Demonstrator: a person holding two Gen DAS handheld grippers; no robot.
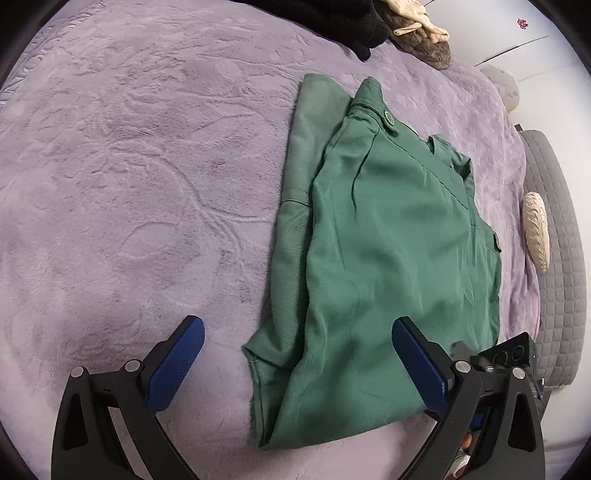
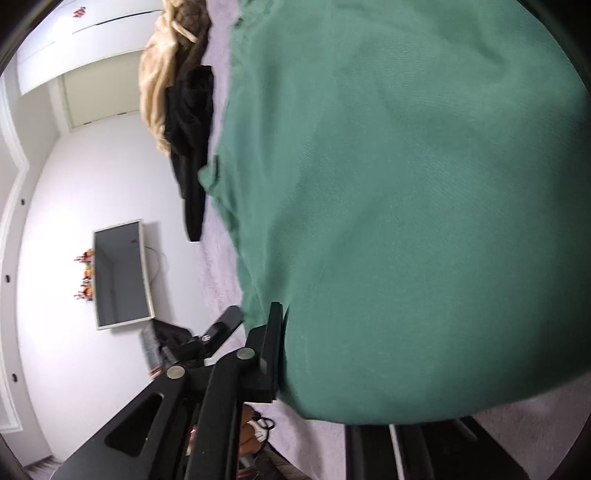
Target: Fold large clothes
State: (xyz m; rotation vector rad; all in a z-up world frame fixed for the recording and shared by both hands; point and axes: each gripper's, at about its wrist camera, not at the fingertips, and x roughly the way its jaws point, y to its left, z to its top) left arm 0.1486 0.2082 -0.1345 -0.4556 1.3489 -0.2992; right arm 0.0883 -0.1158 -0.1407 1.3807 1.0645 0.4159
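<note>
A green garment (image 1: 388, 229), trousers with a button at the waistband, lies folded lengthwise on the purple blanket (image 1: 129, 184). My left gripper (image 1: 298, 325) is open just above the garment's near end, its blue pads (image 1: 177, 365) standing wide on either side of the cloth's left part. In the right wrist view the green garment (image 2: 406, 221) fills most of the picture. My right gripper (image 2: 285, 314) is shut on the garment's edge, with one black finger (image 2: 271, 350) pressed against the cloth and the other hidden behind it. The right gripper's body (image 1: 513, 354) shows at the garment's near right corner.
A black garment (image 1: 332, 22) and a beige and brown pile of clothes (image 1: 421, 33) lie at the far end of the bed. A grey quilted mattress edge (image 1: 561, 258) and a cream cushion (image 1: 535, 229) border the right side. A wall screen (image 2: 122, 273) hangs beyond.
</note>
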